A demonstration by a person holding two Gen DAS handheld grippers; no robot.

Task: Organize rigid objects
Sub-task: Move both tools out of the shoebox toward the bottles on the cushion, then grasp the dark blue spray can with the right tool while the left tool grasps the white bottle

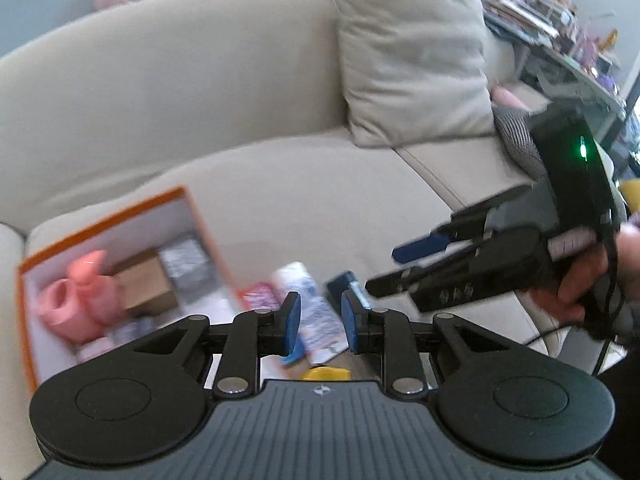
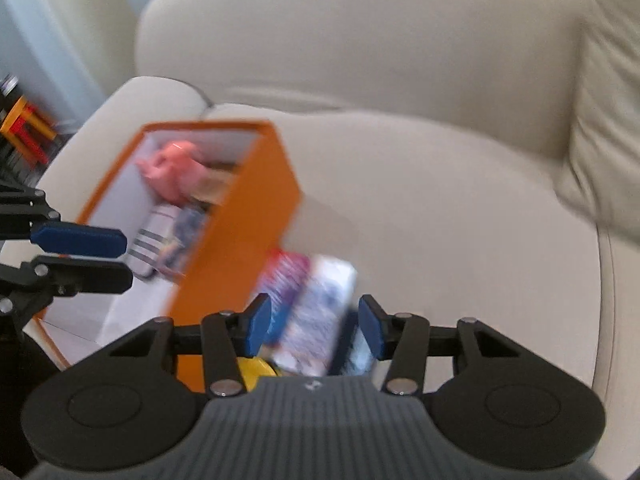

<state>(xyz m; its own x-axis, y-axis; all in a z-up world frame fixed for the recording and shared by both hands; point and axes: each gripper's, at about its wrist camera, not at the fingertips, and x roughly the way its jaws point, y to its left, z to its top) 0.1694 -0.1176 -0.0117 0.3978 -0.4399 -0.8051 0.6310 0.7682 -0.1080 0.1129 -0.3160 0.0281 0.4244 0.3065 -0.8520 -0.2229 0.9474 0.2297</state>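
Note:
An orange box (image 1: 120, 216) (image 2: 240, 216) sits on the beige sofa seat, holding a pink toy (image 1: 80, 296) (image 2: 172, 168), a brown carton (image 1: 146, 284) and small packs. Beside it lie a white-and-blue packet (image 1: 316, 308) (image 2: 320, 312), a red-purple pack (image 1: 260, 294) (image 2: 286, 276), a dark blue item (image 1: 344, 284) and a yellow object (image 1: 326, 373) (image 2: 256, 372). My left gripper (image 1: 318, 316) is open and empty above the packets. My right gripper (image 2: 314, 324) is open and empty over the same pile; it also shows in the left wrist view (image 1: 384, 268).
The sofa backrest (image 1: 160, 92) and a beige cushion (image 1: 412, 60) rise behind. A cluttered shelf (image 1: 560, 20) stands far right. A red-and-yellow stool (image 2: 24, 128) stands left of the sofa armrest (image 2: 140, 96).

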